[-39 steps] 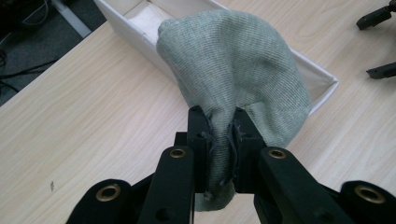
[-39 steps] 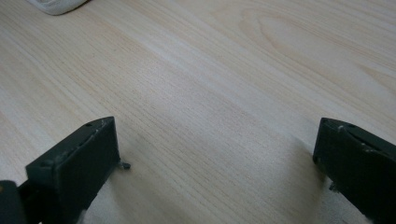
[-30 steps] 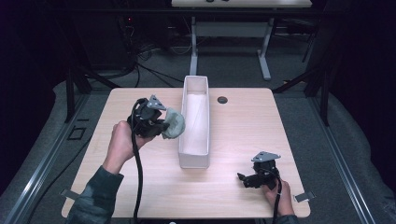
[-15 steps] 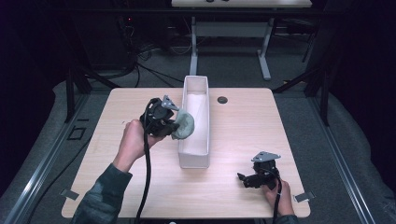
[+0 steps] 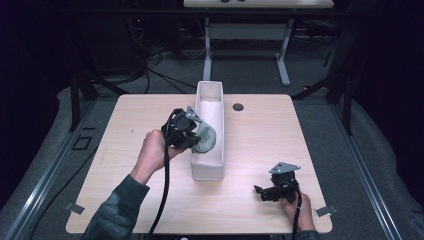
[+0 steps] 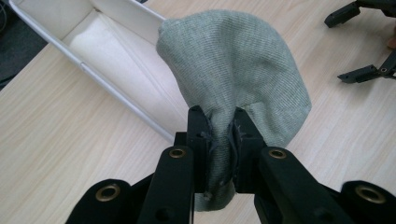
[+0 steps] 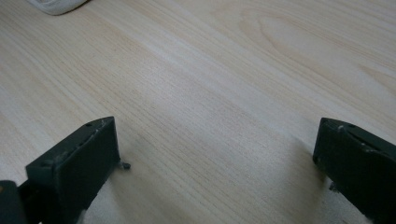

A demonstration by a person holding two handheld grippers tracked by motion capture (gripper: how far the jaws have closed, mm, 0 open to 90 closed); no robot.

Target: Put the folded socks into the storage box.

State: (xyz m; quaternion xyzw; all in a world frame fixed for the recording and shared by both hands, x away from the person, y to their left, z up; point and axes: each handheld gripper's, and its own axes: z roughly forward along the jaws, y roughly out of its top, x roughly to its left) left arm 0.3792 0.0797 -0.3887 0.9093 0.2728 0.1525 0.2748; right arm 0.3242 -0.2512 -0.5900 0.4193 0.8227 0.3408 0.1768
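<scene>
Overhead, by item:
Cloth: grey-green ribbed knit bundle (image 6: 238, 74), soft and rounded, over the bin's left wall.
Bin: long white rectangular bin (image 5: 209, 172) with a white liner inside, mid-counter.
Counter: pale wood-grain counter (image 5: 125, 125).
Left tongs: left tongs (image 6: 219, 135) clenched on the cloth's gathered end.
Right tongs: right tongs (image 7: 215, 154) spread wide, holding nothing, low over the counter's near right.

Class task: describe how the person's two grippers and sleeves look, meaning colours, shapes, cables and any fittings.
Both the left gripper and the right gripper are black, each topped by a grey three-cornered plate. A thick black cable trails from each. The left one's jaws are blocky, on arms with brass-coloured rivets. The left sleeve is dark, greenish and mottled.
</scene>
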